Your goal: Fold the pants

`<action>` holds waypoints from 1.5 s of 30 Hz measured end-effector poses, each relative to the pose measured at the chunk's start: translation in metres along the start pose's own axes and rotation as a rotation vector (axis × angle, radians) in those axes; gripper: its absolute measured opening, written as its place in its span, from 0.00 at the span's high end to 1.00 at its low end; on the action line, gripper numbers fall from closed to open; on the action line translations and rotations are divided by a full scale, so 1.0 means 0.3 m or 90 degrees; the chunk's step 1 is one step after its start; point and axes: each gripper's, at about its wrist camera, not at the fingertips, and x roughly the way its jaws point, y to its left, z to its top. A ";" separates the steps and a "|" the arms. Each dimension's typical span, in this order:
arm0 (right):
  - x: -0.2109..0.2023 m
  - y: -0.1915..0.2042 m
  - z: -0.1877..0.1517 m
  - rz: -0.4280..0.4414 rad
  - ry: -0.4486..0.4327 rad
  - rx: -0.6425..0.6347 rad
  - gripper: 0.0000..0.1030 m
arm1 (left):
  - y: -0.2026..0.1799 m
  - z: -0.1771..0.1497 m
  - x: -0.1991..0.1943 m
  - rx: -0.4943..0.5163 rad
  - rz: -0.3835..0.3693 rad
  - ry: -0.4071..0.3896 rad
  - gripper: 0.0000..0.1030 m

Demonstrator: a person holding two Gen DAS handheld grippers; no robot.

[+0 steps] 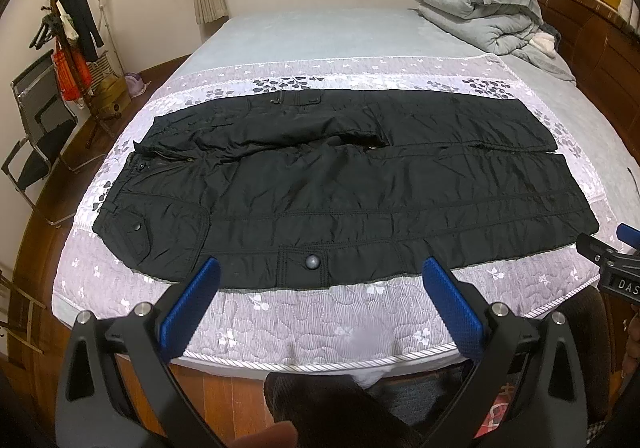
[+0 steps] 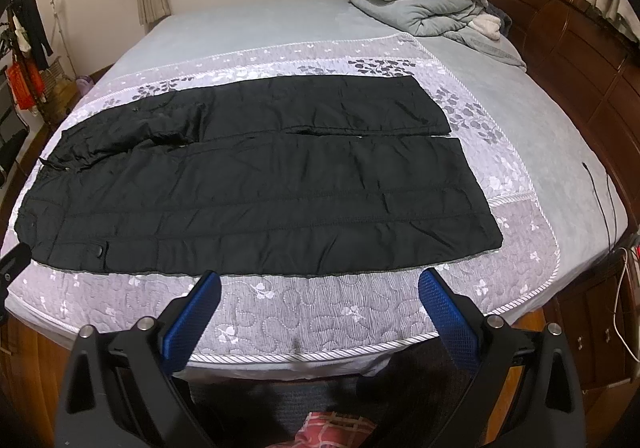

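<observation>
Black quilted pants lie flat across the bed, waist to the left, leg cuffs to the right, both legs side by side. They also show in the right wrist view. My left gripper is open and empty, held above the bed's near edge, just short of the near leg's snap pocket. My right gripper is open and empty, above the quilt just short of the near leg's hem side. The right gripper's tip shows at the right edge of the left wrist view.
A purple floral quilt covers the bed under the pants. A folded grey duvet sits at the far right by the wooden headboard. A coat rack and a chair stand left of the bed.
</observation>
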 end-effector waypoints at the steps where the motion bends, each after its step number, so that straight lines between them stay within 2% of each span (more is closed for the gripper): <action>1: 0.004 -0.001 0.000 0.000 0.001 0.000 0.03 | 0.000 0.000 0.002 0.000 0.000 0.000 0.02; 7: 0.026 0.001 0.003 0.000 0.009 -0.003 0.03 | 0.003 0.008 0.026 -0.001 -0.004 0.004 0.02; 12: 0.028 -0.037 0.053 0.002 -0.019 -0.016 0.03 | 0.022 0.045 0.048 -0.003 -0.082 0.005 0.02; 16: 0.043 -0.128 0.167 -0.025 -0.057 -0.029 0.03 | 0.056 0.137 0.095 0.007 -0.075 0.006 0.02; 21: 0.157 -0.286 0.382 -0.023 -0.053 -0.025 0.03 | 0.096 0.344 0.224 0.034 -0.061 0.020 0.02; 23: 0.232 -0.338 0.469 -0.044 -0.041 -0.033 0.03 | 0.108 0.439 0.286 0.046 -0.061 0.028 0.02; 26: 0.369 -0.417 0.587 -0.039 -0.005 -0.034 0.03 | 0.122 0.593 0.409 0.066 -0.094 0.047 0.02; 29: 0.498 -0.482 0.672 -0.017 0.025 -0.025 0.03 | 0.134 0.749 0.596 0.089 -0.138 0.081 0.02; 35: 0.801 -0.597 0.813 0.010 0.090 -0.030 0.03 | 0.132 0.936 0.945 0.145 -0.191 0.115 0.02; 38: 0.874 -0.601 0.865 0.010 0.091 -0.065 0.03 | 0.128 1.001 1.087 0.177 -0.237 0.129 0.02; 40: 0.904 -0.561 0.908 0.042 0.085 -0.127 0.03 | 0.116 1.039 1.175 0.189 -0.275 0.156 0.02; 42: 0.938 -0.495 0.955 0.104 0.091 -0.194 0.03 | 0.097 1.063 1.252 0.205 -0.323 0.184 0.02; 45: 1.014 -0.393 1.036 0.196 0.116 -0.243 0.03 | 0.065 1.072 1.342 0.232 -0.362 0.230 0.02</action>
